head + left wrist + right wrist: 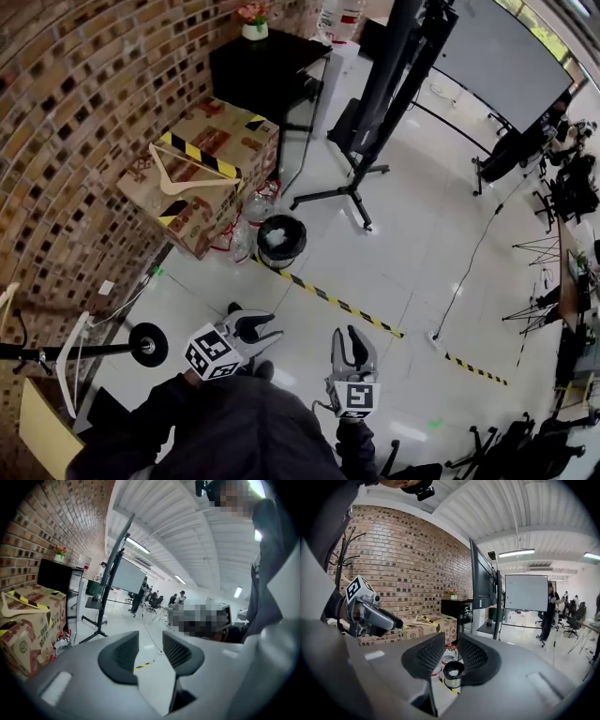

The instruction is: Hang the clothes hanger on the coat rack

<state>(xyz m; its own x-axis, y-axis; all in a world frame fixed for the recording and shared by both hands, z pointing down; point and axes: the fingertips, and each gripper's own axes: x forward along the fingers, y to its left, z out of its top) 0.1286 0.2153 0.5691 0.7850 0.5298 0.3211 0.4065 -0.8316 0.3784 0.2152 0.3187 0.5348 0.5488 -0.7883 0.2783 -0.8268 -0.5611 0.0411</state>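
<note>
Wooden-looking hanger [192,171] well beyond hand-held grippers [265,328] [352,337]

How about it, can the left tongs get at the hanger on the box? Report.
Probably yes, after a step closer: the hanger lies uncovered atop the box, the left tongs are open and empty, bare floor between.

Red print covers the box [202,187] by the brick wall — too blurred to read, save a small mark [411,635] on its side that looks like "SF". Yellow-black warning tape [199,153] crosses its top, and floor tape [328,300] matches. The left cube [211,353] and right cube [356,397] bear square markers — no letters.
</note>
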